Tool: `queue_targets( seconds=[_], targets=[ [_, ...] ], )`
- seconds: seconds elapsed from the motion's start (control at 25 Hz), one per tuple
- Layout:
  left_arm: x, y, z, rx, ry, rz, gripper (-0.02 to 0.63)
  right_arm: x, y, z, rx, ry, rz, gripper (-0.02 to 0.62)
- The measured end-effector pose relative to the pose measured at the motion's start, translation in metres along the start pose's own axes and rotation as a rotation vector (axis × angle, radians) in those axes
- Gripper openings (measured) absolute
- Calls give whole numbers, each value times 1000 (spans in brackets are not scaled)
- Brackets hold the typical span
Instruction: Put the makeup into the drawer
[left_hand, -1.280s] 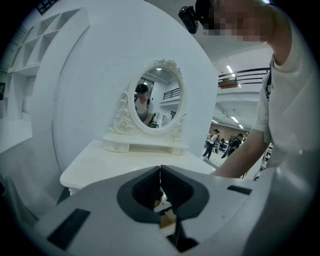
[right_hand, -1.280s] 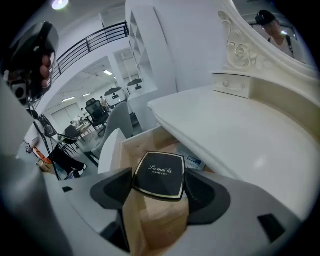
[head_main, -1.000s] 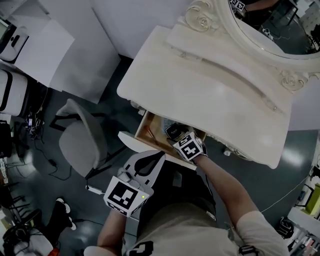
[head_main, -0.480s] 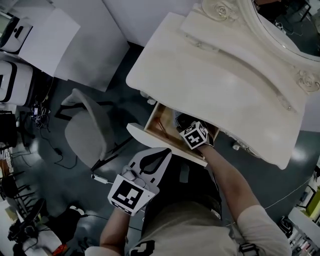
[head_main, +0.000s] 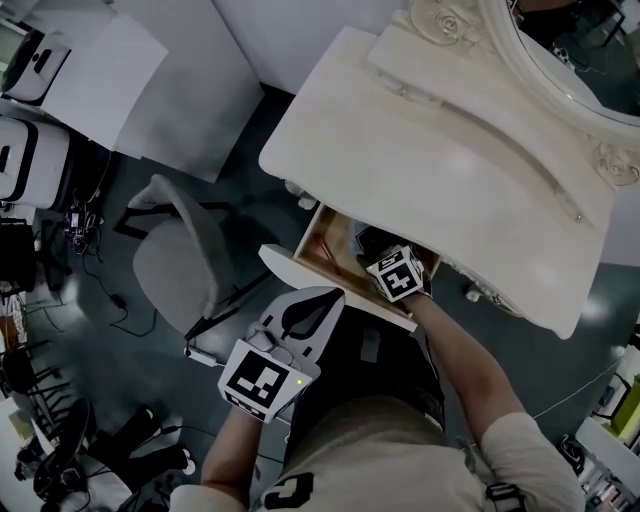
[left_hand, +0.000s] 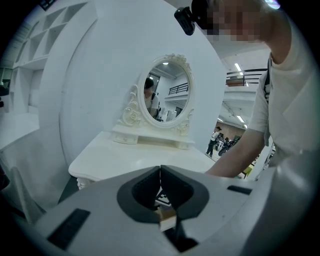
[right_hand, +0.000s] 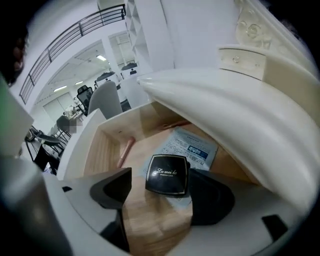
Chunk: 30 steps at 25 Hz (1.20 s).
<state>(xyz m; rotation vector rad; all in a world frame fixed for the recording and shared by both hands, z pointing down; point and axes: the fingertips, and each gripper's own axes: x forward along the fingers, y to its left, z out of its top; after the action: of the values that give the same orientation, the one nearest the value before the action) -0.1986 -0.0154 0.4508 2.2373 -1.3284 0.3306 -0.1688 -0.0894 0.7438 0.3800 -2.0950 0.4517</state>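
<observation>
A black square makeup compact (right_hand: 167, 174) lies in the open wooden drawer (right_hand: 100, 150) on a printed leaflet (right_hand: 194, 145). My right gripper (right_hand: 160, 192) reaches down into the drawer with its jaws apart. The compact rests against the right jaw, with a gap to the left one. In the head view the right gripper's marker cube (head_main: 397, 273) covers the compact inside the drawer (head_main: 322, 252). My left gripper (head_main: 318, 300) hovers just in front of the drawer front, shut, with nothing between its jaws. In its own view the left gripper (left_hand: 160, 170) faces the dressing table.
The white dressing table (head_main: 440, 170) overhangs the drawer and carries an oval mirror (head_main: 570, 50). A thin pink stick (right_hand: 125, 150) lies on the drawer floor at left. A grey chair (head_main: 175, 265) stands left of the drawer. White panels and gear cover the floor at far left.
My right gripper has sunk a little deeper into the drawer. The left gripper has kept its place and stays shut.
</observation>
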Motion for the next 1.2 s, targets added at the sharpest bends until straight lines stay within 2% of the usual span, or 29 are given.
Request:
queue_targets(
  seconds=[0.16,0.32,0.6,0.64,0.72,0.76,0.88,1.2],
  targets=[
    [-3,4,5,-13,-19,1,55,-22,18,10,-6,-53,45,342],
    [-7,7,12,8,-42,3,55,-51,36,23,-26,-106,71,342],
    [-9,1,25,22,-87,-29,55,-124,52,82,-12,-324,85,337],
    [-9,-1,27,30,-94,-35,55,-137,53,92,-18,-357,71,315],
    [-11,-4,32,44,-106,-46,55,-161,56,107,-37,-416,39,101],
    [-12,-5,35,49,-112,-51,55,-172,59,113,-44,-439,34,79],
    [-13,-9,42,65,-131,-68,55,-198,68,124,-45,-484,37,44],
    [-11,-29,48,81,-151,-145,55,-245,87,123,-36,-537,28,37]
  ],
)
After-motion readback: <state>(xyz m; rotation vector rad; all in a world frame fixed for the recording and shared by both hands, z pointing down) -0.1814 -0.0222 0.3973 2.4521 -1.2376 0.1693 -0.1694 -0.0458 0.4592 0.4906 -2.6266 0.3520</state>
